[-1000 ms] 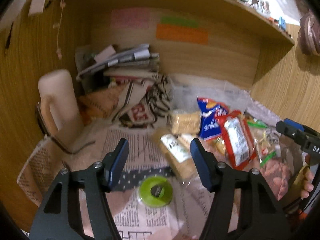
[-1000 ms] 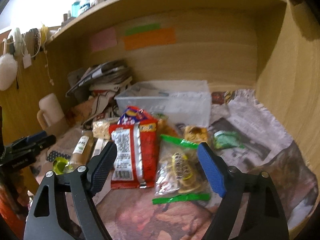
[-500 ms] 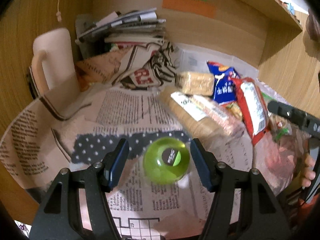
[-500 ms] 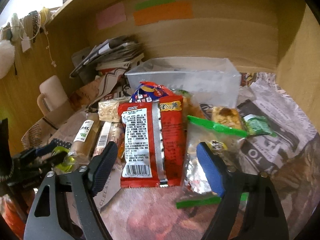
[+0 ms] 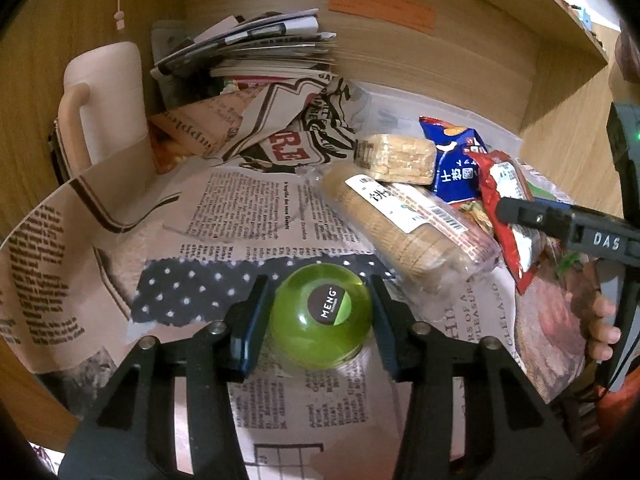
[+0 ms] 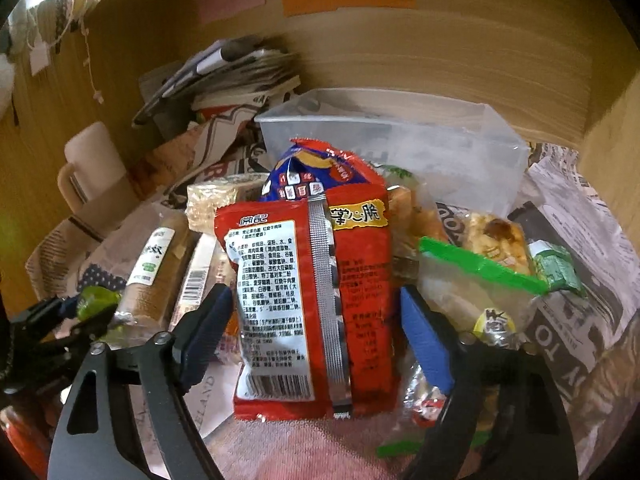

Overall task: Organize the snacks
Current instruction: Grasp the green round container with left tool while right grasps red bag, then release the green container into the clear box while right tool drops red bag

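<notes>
A green jelly cup [image 5: 320, 316] with a dark round label sits on the newspaper between the fingers of my left gripper [image 5: 316, 320]; the pads flank it closely, with slim gaps showing. My right gripper [image 6: 316, 332] is open around the lower part of a red snack packet [image 6: 308, 300] that lies on the snack pile. A clear-wrapped cracker roll [image 5: 404, 220], a blue chip bag [image 5: 456, 168] and a rice-cake pack [image 5: 396, 158] lie beside it. The green cup shows in the right wrist view [image 6: 94, 300].
A clear plastic bin [image 6: 392, 152] stands behind the pile. A cream mug [image 5: 108, 104] and a stack of papers [image 5: 260, 48] sit at the back left. Zip bags with green seals [image 6: 480, 268] lie right of the red packet. Wooden walls enclose the shelf.
My left gripper moved forward and down around the green cup and narrowed on it. My right gripper advanced until the red packet sits between its fingers.
</notes>
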A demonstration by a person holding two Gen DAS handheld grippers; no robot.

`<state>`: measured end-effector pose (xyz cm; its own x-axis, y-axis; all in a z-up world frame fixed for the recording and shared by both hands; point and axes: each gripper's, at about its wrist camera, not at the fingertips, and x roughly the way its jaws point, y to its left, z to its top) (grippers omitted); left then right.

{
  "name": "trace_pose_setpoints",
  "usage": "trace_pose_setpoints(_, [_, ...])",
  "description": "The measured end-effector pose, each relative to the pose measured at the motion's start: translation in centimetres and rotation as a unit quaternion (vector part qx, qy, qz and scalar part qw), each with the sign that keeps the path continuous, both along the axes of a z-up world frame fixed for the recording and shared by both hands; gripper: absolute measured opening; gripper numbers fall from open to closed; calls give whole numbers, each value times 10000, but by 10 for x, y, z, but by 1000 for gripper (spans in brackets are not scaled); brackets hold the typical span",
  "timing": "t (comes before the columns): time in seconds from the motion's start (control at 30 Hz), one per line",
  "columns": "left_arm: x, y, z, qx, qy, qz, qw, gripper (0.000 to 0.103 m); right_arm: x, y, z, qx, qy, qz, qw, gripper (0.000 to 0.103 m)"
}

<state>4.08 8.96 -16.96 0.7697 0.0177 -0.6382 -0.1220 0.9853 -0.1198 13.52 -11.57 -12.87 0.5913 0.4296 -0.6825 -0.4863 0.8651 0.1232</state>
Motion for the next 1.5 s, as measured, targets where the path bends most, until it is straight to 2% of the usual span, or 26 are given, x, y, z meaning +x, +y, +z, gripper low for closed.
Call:
trace_pose_setpoints(0.13, [1,6,3,34,-12,89,10000,48,4,5,-7,-170,28,32,9998,82])
trace_pose_setpoints(0.2, [1,9,5,-10,-33,124,9999,48,2,5,-8,-181,-19,0,9998,71])
trace_pose_setpoints(0.3, [2,13,11,-3,-101,157,9998,48,2,-1,-6,-43,40,-32,10000,63])
trace_pose_setpoints(0.5, [4,10,35,164,-410,111,9990,47,-5,-15,7,366,62,15,9993,63])
trace_pose_setpoints(0.73, [19,3,68,170,-785,-80,9967,48,-16,-26,40,447,-405,15,9982,63])
trace_pose_setpoints(1.03, [52,-16,105,106,-1101,-450,9928,47,1,-43,75,418,-921,-307,9944,63])
trace_pose_setpoints(1.07, [55,-19,109,137,-1140,-475,9923,46,2,-44,78,408,-961,-336,9940,63])
trace_pose_setpoints(1.13, [62,-25,117,202,-1223,-531,9909,29,7,-47,83,403,-1044,-387,9930,63])
trace_pose_setpoints(1.17, [66,-28,122,201,-1245,-580,9903,25,9,-48,85,411,-1072,-404,9926,63])
trace_pose_setpoints(1.23, [74,-32,130,126,-1317,-680,9889,25,15,-51,89,439,-1106,-444,9919,63])
trace_pose_setpoints(1.37, [96,-39,122,275,-1180,-625,9907,25,30,-54,84,502,-1015,-512,9922,63])
trace_pose_setpoints(1.5, [120,-28,92,-119,-628,-593,9962,25,38,-55,73,504,-836,-497,9940,63])
